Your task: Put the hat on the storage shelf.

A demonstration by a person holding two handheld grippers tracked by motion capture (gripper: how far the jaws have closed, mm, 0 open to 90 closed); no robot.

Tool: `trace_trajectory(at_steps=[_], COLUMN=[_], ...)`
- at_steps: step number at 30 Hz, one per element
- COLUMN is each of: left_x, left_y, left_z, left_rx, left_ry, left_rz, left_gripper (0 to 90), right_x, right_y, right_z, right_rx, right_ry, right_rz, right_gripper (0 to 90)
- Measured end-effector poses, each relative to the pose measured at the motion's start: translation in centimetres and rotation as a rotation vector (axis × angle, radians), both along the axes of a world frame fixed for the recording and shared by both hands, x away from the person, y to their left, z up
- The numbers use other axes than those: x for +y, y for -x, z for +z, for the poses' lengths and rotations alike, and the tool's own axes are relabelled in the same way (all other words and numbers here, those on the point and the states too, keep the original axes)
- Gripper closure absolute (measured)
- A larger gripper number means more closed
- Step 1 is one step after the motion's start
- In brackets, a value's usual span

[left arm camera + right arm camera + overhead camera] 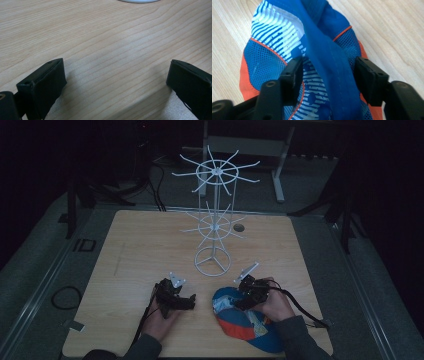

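The cap point(312, 50) — blue mesh with white-striped panels and orange trim — lies crumpled on the near right part of the wooden table point(140, 245), and a raised fold of its blue fabric stands between the jaws of the right gripper point(327, 75). Those jaws sit partly open on either side of the fold, the pads close to the cloth; whether they press on it I cannot tell. In the high view the right gripper point(243, 304) points down onto the cap point(240, 322), with the person's right hand point(275, 305) behind it and a cable trailing off to the right.

The left gripper point(116, 82) has its jaws wide apart with nothing between them — bare wood grain beneath. From above, the left gripper point(187, 302) rests low on the table just left of the cap, apart from it, held by the left hand point(162, 317).

Beyond both, near the table's middle, stands a white wire rack point(214, 220) with spoked tiers on a round base.
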State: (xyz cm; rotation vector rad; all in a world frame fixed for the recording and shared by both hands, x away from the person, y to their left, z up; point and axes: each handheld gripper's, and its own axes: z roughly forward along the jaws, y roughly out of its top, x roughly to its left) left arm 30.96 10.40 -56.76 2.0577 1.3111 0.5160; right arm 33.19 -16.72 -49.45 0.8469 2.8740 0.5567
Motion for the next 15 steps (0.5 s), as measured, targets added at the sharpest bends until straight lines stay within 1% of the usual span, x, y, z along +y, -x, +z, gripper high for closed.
trace_trajectory(at_steps=[1, 3, 6, 8, 9, 11, 15], left_x=[0.00, 0.00, -0.01, -0.02, -0.01, 0.00, 0.00], left_y=[0.00, 0.00, 0.00, 0.00, 0.00, 0.00, 0.00], left_z=[0.00, 0.00, -0.02, -0.02, -0.02, -0.01, -0.01], left_rx=[0.000, 0.000, -0.002, -0.002, -0.002, -0.001, -0.001], left_ry=[0.000, 0.001, 0.001, 0.002, 0.002, 0.000, -0.001], left_rz=[0.000, 0.000, 0.001, 0.002, 0.002, 0.000, 0.000], left_gripper=[2.7, 2.6, 2.6, 2.6, 2.6, 2.6, 2.6], right_x=[0.01, 0.04, 0.10, 0.12, 0.08, -0.03, -0.44], right_y=[-0.03, -0.10, -0.08, 0.04, 0.13, 0.30, 0.65], right_z=[-0.07, -0.22, -0.45, -0.45, -0.35, -0.14, 0.45], right_rx=[0.005, 0.012, 0.024, 0.017, 0.006, -0.004, -0.017], right_ry=[0.001, 0.015, 0.024, 0.024, 0.023, 0.015, -0.009], right_rz=[0.004, 0.011, 0.027, 0.037, 0.038, 0.040, 0.048], right_gripper=[48.4, 59.1, 71.7, 79.9, 83.8, 86.7, 87.2])
